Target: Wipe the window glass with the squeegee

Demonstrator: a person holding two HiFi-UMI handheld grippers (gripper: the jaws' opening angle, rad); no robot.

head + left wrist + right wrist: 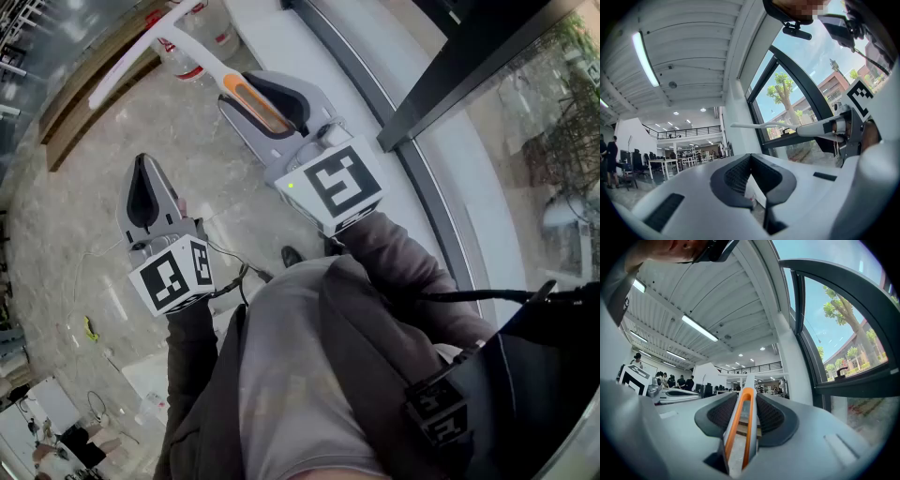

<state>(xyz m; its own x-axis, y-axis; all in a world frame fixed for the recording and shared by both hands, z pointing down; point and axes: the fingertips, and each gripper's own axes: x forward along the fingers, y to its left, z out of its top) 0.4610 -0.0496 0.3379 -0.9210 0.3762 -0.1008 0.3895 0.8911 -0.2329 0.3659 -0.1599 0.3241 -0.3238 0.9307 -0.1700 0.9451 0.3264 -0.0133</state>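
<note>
Standing on a pale marble floor, tall dark-framed window glass lying right of the right gripper. Pinching the white, orange-inlaid plastic squeegee there, blade reaching ahead, apart from the pane. Holding the left gripper pressed together, empty. Judging all wiping as left to do.

A marbled beige stone floor lies under the left gripper, and a dark-framed window runs beyond the right gripper.
</note>
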